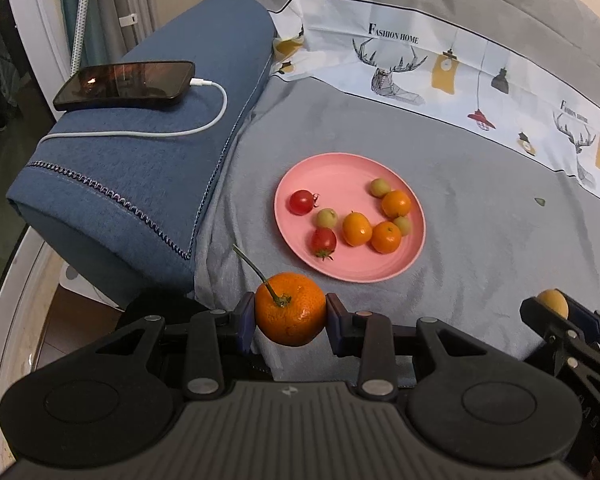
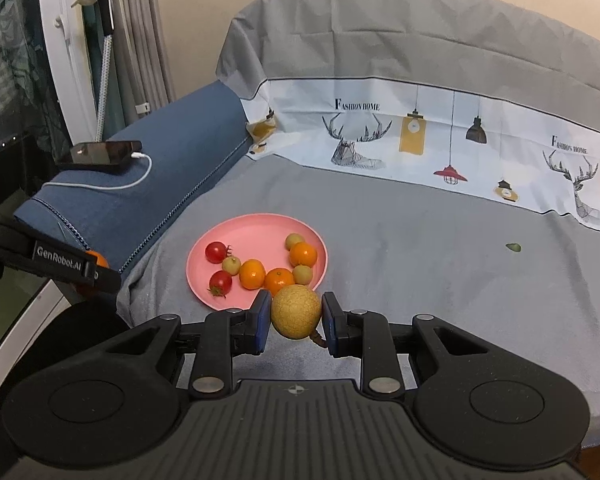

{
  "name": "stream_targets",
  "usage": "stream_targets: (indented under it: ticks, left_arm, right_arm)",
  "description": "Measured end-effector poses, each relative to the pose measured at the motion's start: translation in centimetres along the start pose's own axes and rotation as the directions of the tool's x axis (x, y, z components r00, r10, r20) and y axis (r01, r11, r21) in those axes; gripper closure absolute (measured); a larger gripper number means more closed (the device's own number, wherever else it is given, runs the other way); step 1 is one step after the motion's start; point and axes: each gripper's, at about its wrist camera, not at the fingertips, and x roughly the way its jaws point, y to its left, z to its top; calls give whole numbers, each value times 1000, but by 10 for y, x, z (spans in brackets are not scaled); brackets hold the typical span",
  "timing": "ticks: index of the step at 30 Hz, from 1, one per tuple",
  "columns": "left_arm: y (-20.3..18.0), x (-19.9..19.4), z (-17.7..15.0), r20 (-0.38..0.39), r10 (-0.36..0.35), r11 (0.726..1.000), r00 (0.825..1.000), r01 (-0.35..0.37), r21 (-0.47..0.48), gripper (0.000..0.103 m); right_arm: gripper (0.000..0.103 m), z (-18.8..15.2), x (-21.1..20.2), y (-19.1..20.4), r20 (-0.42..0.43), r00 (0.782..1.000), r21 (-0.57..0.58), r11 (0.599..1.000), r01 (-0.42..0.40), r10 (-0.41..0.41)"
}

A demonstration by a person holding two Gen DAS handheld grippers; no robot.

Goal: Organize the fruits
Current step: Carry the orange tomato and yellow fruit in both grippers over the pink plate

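1. Phone (image 1: 126, 86): a flat, glossy black slab with a white charging cable (image 1: 204, 120), lying on the blue woven armrest (image 1: 140, 168); rigid and no part of the task
2. Left gripper (image 1: 290, 314): jaws clenched on a mandarin (image 1: 291, 308), the blue pads pressing its two sides, held above the near edge of the grey sheet (image 1: 480, 208) and short of the plate; the green stem sticks up and away from the pads
3. The mandarin: round, with a dimpled, slightly shiny peel; judged light and a little yielding, so a hold across its widest part suits it, and too hard a squeeze could bruise it
4. Pink plate (image 1: 340, 172): smooth, shallow, probably hard plastic, resting on soft cloth; it carries two glossy tomatoes (image 1: 301, 201), three small oranges (image 1: 396, 203) and three dull green-yellow fruits (image 1: 326, 217), all small, round and apt to roll
5. Right gripper (image 2: 296, 317): jaws clenched on a tan, round fruit (image 2: 296, 311) with a matt, finely netted skin, held just over the plate's near rim (image 2: 236, 303); judged firm, light and less slippery than the tomatoes
6. Printed cloth (image 2: 420, 140): thin, creased, stag and lamp pattern, along the back
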Motion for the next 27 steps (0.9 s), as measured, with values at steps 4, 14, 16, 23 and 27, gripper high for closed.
stream_targets:
  ticks: [4, 14, 16, 23, 27]
  left_arm:
    - [1, 13, 12, -13, 0, 1000, 1000, 0, 0, 63]
    - [-3, 54, 47, -34, 9, 1000, 999, -9, 17, 63]
    - [-3, 63, 53, -45, 5, 1000, 999, -5, 16, 63]
    - [-5, 95, 70, -75, 2, 1000, 997, 0, 28, 63]
    - [-7, 111, 80, -78, 6, 999, 997, -4, 35, 63]
  right_arm:
    - [75, 6, 17, -2, -25, 1000, 5, 1000, 0, 0]
    - [75, 25, 71, -5, -73, 997, 48, 998, -26, 30]
    - [75, 29, 82, -4, -78, 996, 41, 999, -31, 34]
    - [75, 41, 122, -2, -97, 994, 41, 998, -49, 53]
    - [75, 45, 143, 1, -102, 994, -3, 999, -48, 47]
